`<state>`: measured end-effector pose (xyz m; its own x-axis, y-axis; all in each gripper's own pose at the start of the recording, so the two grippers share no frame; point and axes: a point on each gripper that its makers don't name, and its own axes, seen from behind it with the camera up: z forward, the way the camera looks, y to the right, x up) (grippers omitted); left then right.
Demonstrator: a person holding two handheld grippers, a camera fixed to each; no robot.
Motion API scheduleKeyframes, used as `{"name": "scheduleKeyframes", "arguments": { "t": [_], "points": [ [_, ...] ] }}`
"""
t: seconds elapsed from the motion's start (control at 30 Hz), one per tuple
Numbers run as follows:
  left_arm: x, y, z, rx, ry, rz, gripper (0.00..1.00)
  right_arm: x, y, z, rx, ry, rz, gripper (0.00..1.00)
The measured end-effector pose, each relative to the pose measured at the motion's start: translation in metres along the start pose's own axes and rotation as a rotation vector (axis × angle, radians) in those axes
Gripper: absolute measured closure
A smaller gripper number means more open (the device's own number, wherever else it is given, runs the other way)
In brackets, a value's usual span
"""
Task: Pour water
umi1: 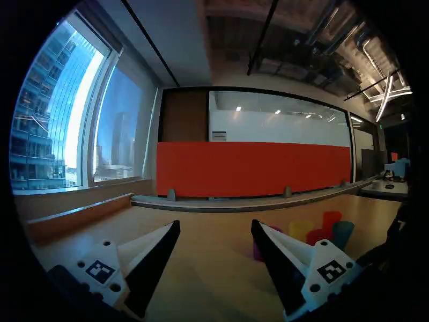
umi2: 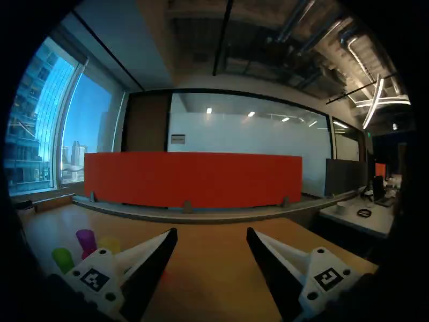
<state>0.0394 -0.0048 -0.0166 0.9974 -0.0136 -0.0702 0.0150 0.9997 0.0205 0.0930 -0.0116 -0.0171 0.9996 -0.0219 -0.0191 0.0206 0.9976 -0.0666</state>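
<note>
Wooden desk [umi1: 214, 284], orange divider [umi1: 252, 169], windows [umi1: 53, 134], coloured cups [umi1: 300, 229], left gripper [umi1: 214, 222] and right gripper [umi2: 211, 229] jaws spread wide, empty

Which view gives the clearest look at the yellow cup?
The left gripper view: the yellow cup stands bright and almost fully visible beside the other cups. In the right gripper view it is dim and partly hidden behind a finger of the right gripper.

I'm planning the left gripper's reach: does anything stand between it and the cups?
Nothing visible does. The left gripper hangs open over bare table; the cups stand ahead, toward its right, on open wood.
</note>
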Motion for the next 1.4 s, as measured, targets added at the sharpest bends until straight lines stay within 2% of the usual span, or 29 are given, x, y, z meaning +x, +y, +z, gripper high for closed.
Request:
{"name": "scheduleKeyframes", "arguments": {
  "t": [0.2, 0.57, 0.87, 1.4],
  "points": [
    [-0.009, 0.001, 0.004, -0.001, 0.002, 0.008, 0.02, 0.000, -0.005, 0.001, 0.004, -0.006, -0.013, 0.00],
    [-0.020, -0.001, 0.009, 0.007, 0.004, -0.002, 0.02, -0.001, 0.000, 0.001, -0.009, -0.010, -0.020, 0.00],
    [-0.025, 0.003, 0.010, -0.003, -0.007, 0.010, 0.01, 0.000, 0.002, 0.001, -0.010, -0.010, -0.018, 0.00],
    [-0.033, -0.002, 0.012, 0.004, -0.041, 0.012, 0.02, 0.002, 0.008, -0.002, -0.018, -0.005, -0.019, 0.00]
  ]
}}
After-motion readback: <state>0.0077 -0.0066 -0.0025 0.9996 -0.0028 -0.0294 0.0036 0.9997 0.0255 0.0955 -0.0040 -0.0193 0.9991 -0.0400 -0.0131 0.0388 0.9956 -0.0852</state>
